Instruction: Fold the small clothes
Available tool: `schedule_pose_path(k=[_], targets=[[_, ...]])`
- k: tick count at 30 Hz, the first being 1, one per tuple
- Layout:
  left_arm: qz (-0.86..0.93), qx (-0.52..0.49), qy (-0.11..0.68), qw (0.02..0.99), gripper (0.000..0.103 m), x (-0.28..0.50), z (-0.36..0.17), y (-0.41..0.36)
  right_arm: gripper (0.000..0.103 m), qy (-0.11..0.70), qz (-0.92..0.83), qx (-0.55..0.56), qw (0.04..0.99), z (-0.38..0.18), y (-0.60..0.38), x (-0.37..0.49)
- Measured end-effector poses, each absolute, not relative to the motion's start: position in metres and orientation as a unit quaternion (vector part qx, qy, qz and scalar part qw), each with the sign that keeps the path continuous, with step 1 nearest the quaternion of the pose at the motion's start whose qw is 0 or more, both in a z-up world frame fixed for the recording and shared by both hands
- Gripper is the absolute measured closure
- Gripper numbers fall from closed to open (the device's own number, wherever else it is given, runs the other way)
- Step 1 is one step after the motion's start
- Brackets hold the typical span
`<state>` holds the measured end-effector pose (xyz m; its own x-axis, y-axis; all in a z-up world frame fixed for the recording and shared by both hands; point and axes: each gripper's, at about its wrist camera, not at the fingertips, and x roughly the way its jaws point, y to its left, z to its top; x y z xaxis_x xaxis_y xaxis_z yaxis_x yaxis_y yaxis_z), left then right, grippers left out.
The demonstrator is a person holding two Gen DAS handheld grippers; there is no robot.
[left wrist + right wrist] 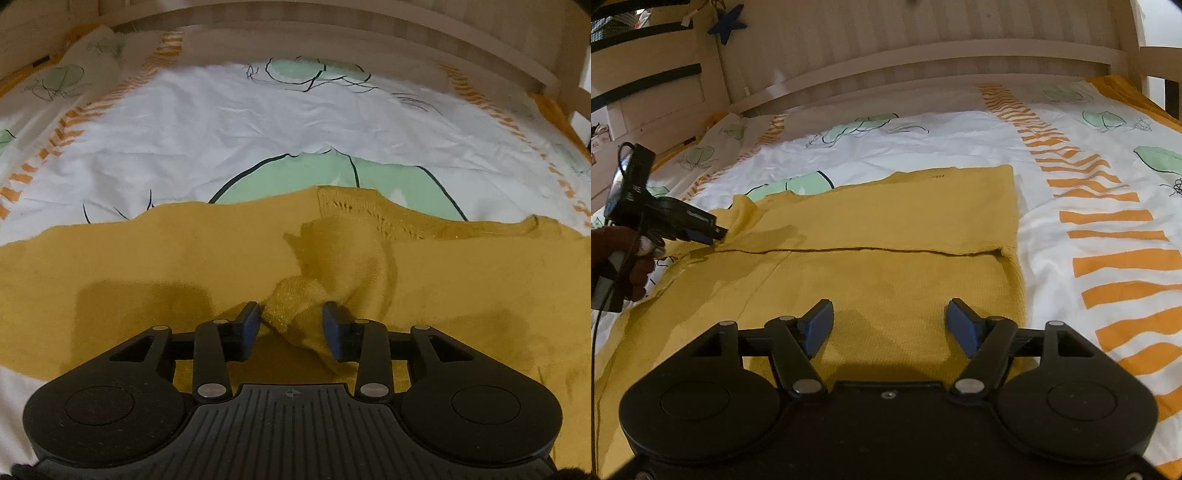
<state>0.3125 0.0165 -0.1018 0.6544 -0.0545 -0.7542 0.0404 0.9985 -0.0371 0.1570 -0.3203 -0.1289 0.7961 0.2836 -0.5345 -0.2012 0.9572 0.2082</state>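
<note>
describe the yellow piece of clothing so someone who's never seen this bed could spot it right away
On the wooden-framed bed, the white duvet has mint leaf shapes and orange stripes. Across its near part lies the mustard-yellow knit garment, spread flat with one fold line running across it. It is the only plain, single-colour cloth there, with a bunched bit between the left gripper's pads.

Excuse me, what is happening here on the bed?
A person is folding a yellow knit garment spread on a patterned bed cover, with a gripper in each hand. The left gripper has a bunched fold of the fabric between its blue pads. The right gripper is open above the flat, already folded part, holding nothing.
</note>
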Motion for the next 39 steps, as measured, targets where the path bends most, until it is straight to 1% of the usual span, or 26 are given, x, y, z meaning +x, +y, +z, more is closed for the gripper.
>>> schedule_pose_path(k=[3,4,5,6,8,13,15,18,19,20,24,25,26,27,28,31,33,35,39], targets=[[-0.021,0.001,0.415,0.91,0.068,0.312,-0.099,0.008,0.031,0.293,0.129,0.074,0.945,-0.129,-0.321,0.157],[-0.02,0.006,0.413,0.91,0.073,0.31,-0.098,0.005,0.03,0.293,0.129,0.074,0.945,-0.129,-0.32,0.157],[-0.025,0.012,0.407,0.913,0.091,0.308,-0.097,0.002,0.03,0.293,0.129,0.073,0.945,-0.129,-0.32,0.156],[-0.03,0.018,0.399,0.916,0.098,0.306,-0.096,-0.002,0.03,0.293,0.129,0.074,0.945,-0.129,-0.32,0.156],[-0.024,0.034,0.374,0.927,0.098,0.297,-0.093,-0.01,0.03,0.292,0.129,0.075,0.945,-0.129,-0.321,0.156],[0.016,0.017,0.315,0.949,0.098,0.268,-0.075,-0.009,0.03,0.293,0.13,0.076,0.944,-0.129,-0.321,0.156],[0.039,0.011,0.317,0.948,0.098,0.264,-0.075,-0.004,0.03,0.293,0.13,0.076,0.944,-0.129,-0.321,0.157],[0.045,-0.002,0.343,0.938,0.097,0.272,-0.081,0.006,0.03,0.294,0.13,0.074,0.944,-0.129,-0.321,0.157],[0.039,-0.008,0.354,0.934,0.091,0.275,-0.084,0.01,0.03,0.294,0.13,0.074,0.944,-0.129,-0.32,0.157],[0.03,-0.015,0.371,0.928,0.082,0.279,-0.087,0.015,0.029,0.294,0.13,0.074,0.944,-0.129,-0.32,0.157],[0.012,-0.065,0.388,0.919,0.072,0.273,-0.092,0.043,0.025,0.294,0.133,0.071,0.944,-0.129,-0.319,0.157],[0.011,-0.069,0.386,0.92,0.065,0.269,-0.091,0.048,0.022,0.294,0.134,0.069,0.944,-0.128,-0.318,0.156],[0.009,-0.07,0.385,0.92,0.059,0.266,-0.09,0.055,0.016,0.295,0.136,0.067,0.943,-0.128,-0.317,0.157],[0.006,-0.071,0.383,0.921,0.057,0.263,-0.088,0.063,0.011,0.296,0.139,0.066,0.943,-0.129,-0.316,0.157],[0.002,-0.074,0.381,0.922,0.054,0.26,-0.087,0.071,0.0,0.298,0.143,0.064,0.941,-0.129,-0.315,0.157],[0.007,-0.079,0.383,0.92,0.033,0.254,-0.084,0.094,0.0,0.302,0.144,0.049,0.941,-0.129,-0.309,0.156],[0.023,-0.082,0.379,0.922,0.033,0.248,-0.082,0.114,0.0,0.305,0.142,0.039,0.941,-0.129,-0.306,0.155],[0.044,-0.088,0.375,0.922,0.027,0.243,-0.081,0.134,0.0,0.309,0.137,0.029,0.941,-0.129,-0.303,0.154],[0.087,-0.102,0.364,0.922,0.026,0.235,-0.078,0.179,0.0,0.315,0.128,0.011,0.94,-0.129,-0.298,0.154]])
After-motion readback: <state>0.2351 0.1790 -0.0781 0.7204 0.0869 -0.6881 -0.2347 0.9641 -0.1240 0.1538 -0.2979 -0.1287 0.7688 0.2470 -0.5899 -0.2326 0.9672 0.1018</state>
